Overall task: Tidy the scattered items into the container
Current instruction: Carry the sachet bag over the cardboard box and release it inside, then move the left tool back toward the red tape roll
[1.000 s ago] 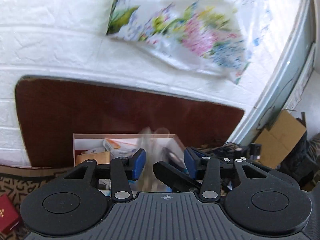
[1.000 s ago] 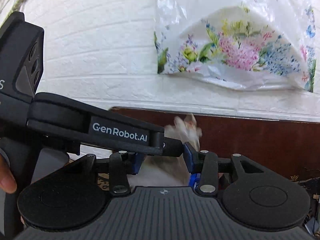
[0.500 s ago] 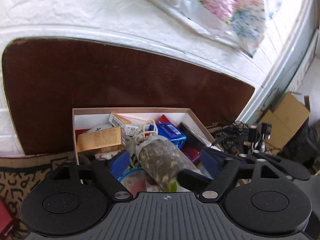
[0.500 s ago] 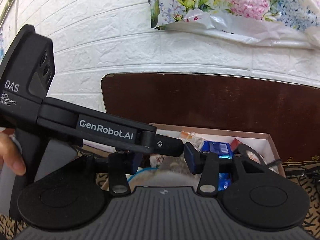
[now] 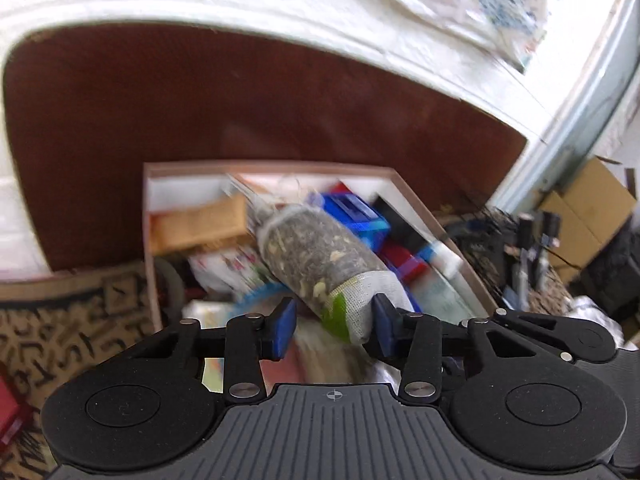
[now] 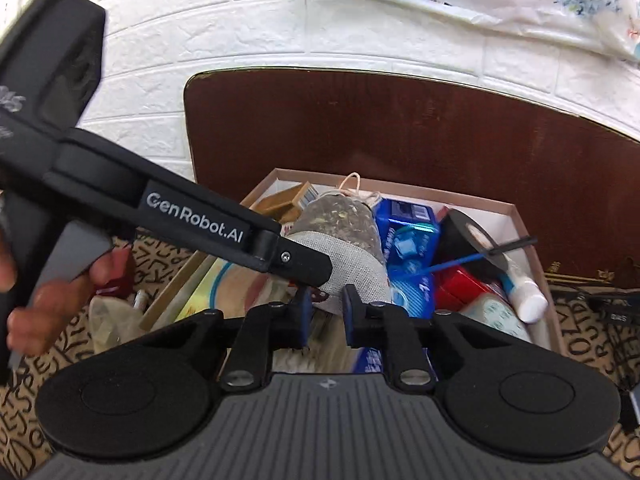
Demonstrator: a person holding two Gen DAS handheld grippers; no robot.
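left gripper: jaws spread wide, gripping nothing; the near end of the pouch sits in the gap, close against the right blue pad and clear of the left one. in the right wrist view its black arm reaches in from the left over the box.
right gripper: jaws parted a little, nothing between them; it hangs just in front of the pouch's near end. whether the pads touch the cloth cannot be told.
herb pouch: a cloth sachet with a clear middle showing dried bits, lying tilted on top of the other items in the box, its tied string end pointing toward the far wall.
container: an open cardboard box with a brown rim and white inside, standing on a patterned mat against a dark brown board.
in the box: a tan carton at the far left, blue packs just right of the pouch, a roll of black tape, a red item, a white tube near the right wall.
outside the box: a small red box and a crumpled clear wrapper on the mat to its left.
person's hand: fingers wrapped round the left gripper's handle.
picture quality: the left wrist view is blurred.
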